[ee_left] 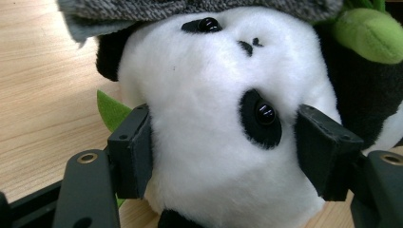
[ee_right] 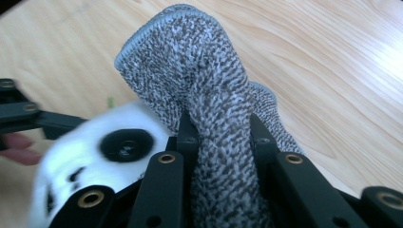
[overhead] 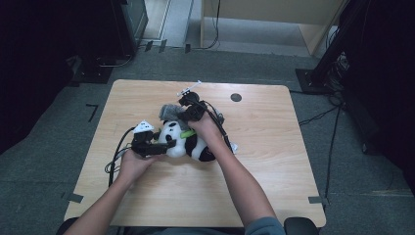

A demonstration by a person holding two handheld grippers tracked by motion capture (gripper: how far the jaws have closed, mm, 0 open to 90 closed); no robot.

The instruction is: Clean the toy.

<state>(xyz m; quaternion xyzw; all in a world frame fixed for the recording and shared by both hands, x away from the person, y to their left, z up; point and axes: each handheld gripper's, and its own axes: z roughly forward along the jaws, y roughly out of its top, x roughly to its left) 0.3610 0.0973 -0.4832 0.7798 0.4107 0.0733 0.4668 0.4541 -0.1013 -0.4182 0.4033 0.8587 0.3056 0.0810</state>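
Observation:
A black-and-white plush panda (overhead: 188,142) lies in the middle of the wooden table (overhead: 274,161), with a green plush stalk (ee_left: 370,33) on its chest. My left gripper (ee_left: 223,147) stands on both sides of the panda's head (ee_left: 209,133), and its pads press into the white fur. My right gripper (ee_right: 223,137) is shut on a grey knitted cloth (ee_right: 195,66), which it holds just over the panda's head (ee_right: 85,152). In the high view the left gripper (overhead: 164,146) is at the panda's left. The right gripper (overhead: 182,113) is just behind the panda with the grey cloth (overhead: 169,111).
A dark round hole (overhead: 236,97) sits in the tabletop at the back right. Cables (overhead: 116,156) trail from both grippers across the table toward the person. A green felt leaf (ee_left: 111,109) pokes out beside the panda's head. Dark equipment stands on the floor around the table.

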